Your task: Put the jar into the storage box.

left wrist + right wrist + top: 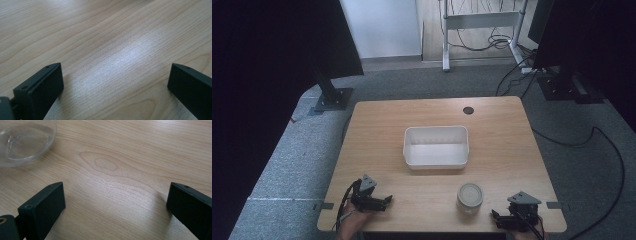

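Observation:
A clear glass jar (470,197) stands upright near the front of the wooden table (377,125); its base (23,141) shows at the top left of the right gripper view. An empty white plastic bin (436,146) sits at the table's middle. My left gripper (384,202) rests at the front left, jaws wide apart over bare wood (115,67). My right gripper (496,218) lies at the front right, just right of the jar and apart from it, jaws wide apart with nothing between them (115,195).
A dark round cable hole (468,110) marks the table's far edge. Around the table lie grey carpet, black stand bases (332,97) and loose cables (607,145). A white desk frame (482,22) stands at the back.

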{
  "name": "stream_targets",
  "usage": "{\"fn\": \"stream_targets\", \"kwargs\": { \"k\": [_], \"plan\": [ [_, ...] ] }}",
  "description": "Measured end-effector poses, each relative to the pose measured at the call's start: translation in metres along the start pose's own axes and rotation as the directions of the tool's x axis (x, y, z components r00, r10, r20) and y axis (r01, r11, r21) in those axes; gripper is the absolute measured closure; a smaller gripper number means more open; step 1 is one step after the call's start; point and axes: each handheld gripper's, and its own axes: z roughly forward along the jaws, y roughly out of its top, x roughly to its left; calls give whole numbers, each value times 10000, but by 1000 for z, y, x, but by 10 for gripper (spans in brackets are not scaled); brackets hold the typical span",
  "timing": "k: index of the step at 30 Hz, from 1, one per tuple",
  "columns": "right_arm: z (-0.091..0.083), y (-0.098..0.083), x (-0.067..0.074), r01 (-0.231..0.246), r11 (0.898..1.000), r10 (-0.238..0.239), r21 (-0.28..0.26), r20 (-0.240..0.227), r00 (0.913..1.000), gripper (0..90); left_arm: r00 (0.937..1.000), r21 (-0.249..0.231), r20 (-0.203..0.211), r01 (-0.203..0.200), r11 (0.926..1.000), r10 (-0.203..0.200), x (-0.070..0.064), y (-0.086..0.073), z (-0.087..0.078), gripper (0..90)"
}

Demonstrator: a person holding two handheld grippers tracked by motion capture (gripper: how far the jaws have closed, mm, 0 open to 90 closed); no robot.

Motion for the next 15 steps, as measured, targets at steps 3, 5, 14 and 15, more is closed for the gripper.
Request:
{"fn": "stream_targets", "kwargs": {
  "k": [3, 5, 14, 15],
  "plan": [
    [0, 0, 0, 10, 10000, -10, -4, -6, 10000, 15, 10000, 1, -5, 10, 10000, -10, 0, 0, 0, 1],
    [0, -1, 0, 23, 10000, -23, -14, -29, 10000, 15, 10000, 3, -5, 17, 10000, -17, 0, 0, 0, 0],
    [-3, -3, 1, 51, 10000, -51, -3, -50, 10000, 17, 10000, 8, 39, -25, 10000, 25, 1, 0, 0, 0],
    [-3, -3, 1, 55, 10000, -55, -3, -49, 10000, 17, 10000, 6, 40, -25, 10000, 25, 1, 0, 0, 0]
  ]
}}
